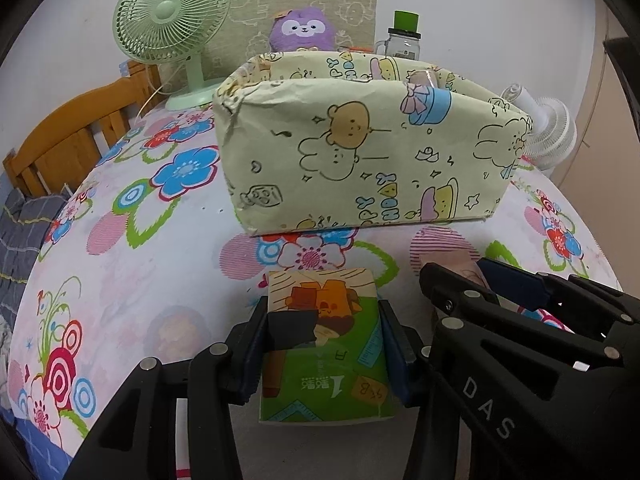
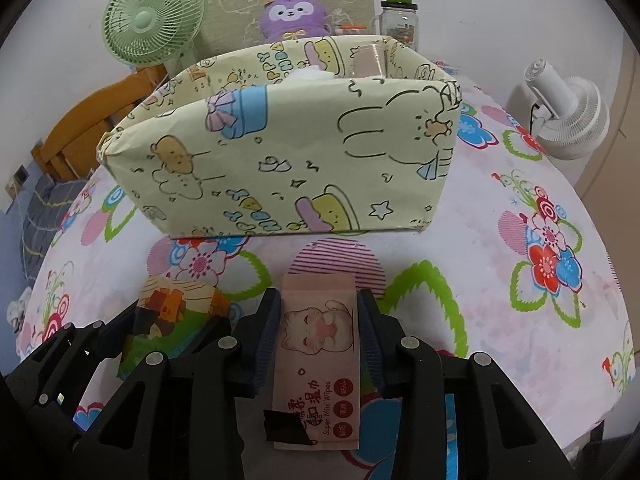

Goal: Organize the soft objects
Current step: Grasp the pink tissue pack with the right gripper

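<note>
In the left wrist view my left gripper (image 1: pixel 323 308) is shut on a green and orange tissue pack (image 1: pixel 324 360), its pads pressing both long sides. The pack lies just in front of a pale yellow cartoon-print box (image 1: pixel 360 152). In the right wrist view my right gripper (image 2: pixel 319 298) is shut on a pink wet-wipes pack (image 2: pixel 318 340) with a cat drawing. The same box (image 2: pixel 288 160) stands behind it, with a clear-wrapped pack (image 2: pixel 368 60) and something white (image 2: pixel 308 74) inside. The two grippers sit side by side; the right gripper (image 1: pixel 466 274) shows beside the left one.
The flowered tablecloth (image 1: pixel 132 264) covers a round table. Behind the box stand a green fan (image 1: pixel 172 20), a purple plush (image 1: pixel 300 28) and a green-lidded jar (image 1: pixel 404 36). A white fan (image 1: pixel 548 128) is at the right, a wooden bed frame (image 1: pixel 72 132) at the left.
</note>
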The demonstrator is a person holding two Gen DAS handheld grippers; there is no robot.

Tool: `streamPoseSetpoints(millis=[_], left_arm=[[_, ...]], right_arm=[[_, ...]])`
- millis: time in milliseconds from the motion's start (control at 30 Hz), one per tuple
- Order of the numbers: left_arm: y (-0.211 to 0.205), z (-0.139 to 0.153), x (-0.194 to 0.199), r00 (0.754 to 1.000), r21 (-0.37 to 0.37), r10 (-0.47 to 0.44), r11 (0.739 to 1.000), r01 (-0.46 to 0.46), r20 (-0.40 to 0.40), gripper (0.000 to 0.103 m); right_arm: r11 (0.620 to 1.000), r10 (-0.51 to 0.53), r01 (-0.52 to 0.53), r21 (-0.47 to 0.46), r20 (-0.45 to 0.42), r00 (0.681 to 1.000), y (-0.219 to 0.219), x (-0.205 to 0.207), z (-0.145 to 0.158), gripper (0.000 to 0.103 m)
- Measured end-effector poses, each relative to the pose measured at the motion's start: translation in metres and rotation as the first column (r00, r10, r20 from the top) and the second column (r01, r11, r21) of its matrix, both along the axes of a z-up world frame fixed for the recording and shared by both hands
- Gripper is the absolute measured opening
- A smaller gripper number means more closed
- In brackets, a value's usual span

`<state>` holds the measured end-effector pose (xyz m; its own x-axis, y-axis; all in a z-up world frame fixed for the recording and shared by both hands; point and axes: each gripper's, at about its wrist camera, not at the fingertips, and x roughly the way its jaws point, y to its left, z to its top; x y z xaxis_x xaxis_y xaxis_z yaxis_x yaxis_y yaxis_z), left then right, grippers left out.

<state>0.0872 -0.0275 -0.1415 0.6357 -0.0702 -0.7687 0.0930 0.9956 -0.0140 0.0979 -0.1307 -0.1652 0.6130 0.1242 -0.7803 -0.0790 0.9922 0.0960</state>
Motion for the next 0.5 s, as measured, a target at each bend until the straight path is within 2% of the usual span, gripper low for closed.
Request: streamPoseSetpoints(millis=[500], left_arm=[[-0.010, 0.019, 0.003, 0.999, -0.016, -0.010, 1.000, 0.010, 0.042, 0.051]], right_arm=[[1.000, -0.015, 0.015, 0.000, 0.063, 0.998, -0.010, -0.001, 0.023, 0.042]])
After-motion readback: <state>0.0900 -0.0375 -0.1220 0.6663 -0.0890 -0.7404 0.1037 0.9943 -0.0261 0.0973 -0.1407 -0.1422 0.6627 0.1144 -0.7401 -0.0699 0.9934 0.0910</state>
